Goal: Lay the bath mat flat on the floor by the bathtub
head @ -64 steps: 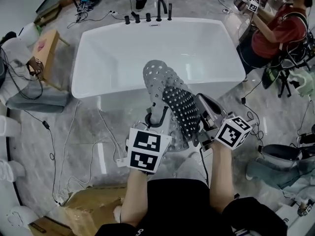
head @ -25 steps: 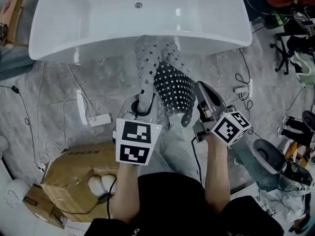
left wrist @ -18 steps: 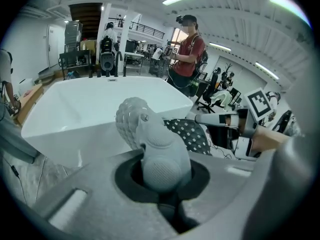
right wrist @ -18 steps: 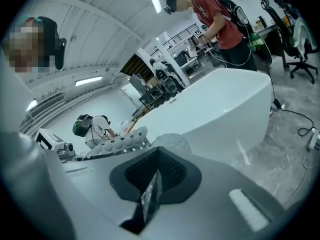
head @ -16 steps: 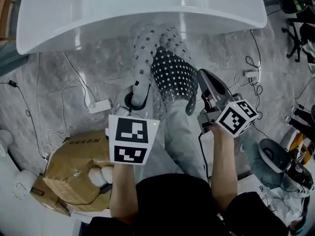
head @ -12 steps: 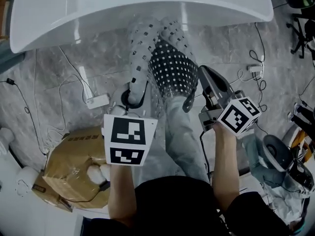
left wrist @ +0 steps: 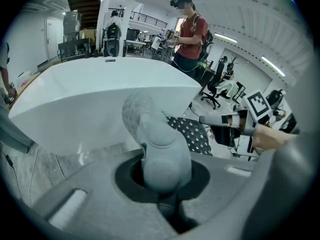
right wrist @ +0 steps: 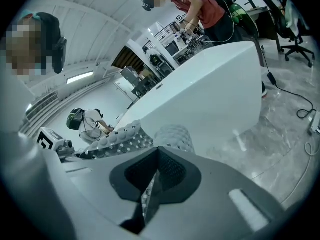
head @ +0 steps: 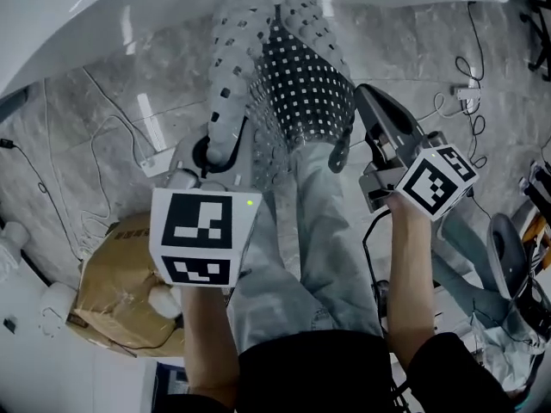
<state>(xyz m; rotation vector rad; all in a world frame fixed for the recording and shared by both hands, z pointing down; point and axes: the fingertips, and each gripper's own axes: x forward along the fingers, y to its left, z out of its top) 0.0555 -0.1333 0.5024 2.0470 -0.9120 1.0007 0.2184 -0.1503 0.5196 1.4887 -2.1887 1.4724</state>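
At the near left a cardboard box (head: 116, 295) sits on the grey marble floor (head: 77, 136), with a white power strip (head: 155, 163) just beyond it. The left gripper (head: 215, 155) has its jaws nearly together, clamped on a bunched, rolled-up left edge of the bath mat (head: 297, 84). The mat is not flat. It is curled lengthwise, with a pale knobbly face on the left and a dark face dotted with light squares on the right, and it stretches from the grippers toward the foot of the white bathtub (head: 77, 20) at the far side. The person's jeans leg (head: 314, 231) is near it. The right gripper (head: 368, 108) is closed on the mat's thin right edge. Beyond the tub a person in a red shirt (left wrist: 189, 26) stands.
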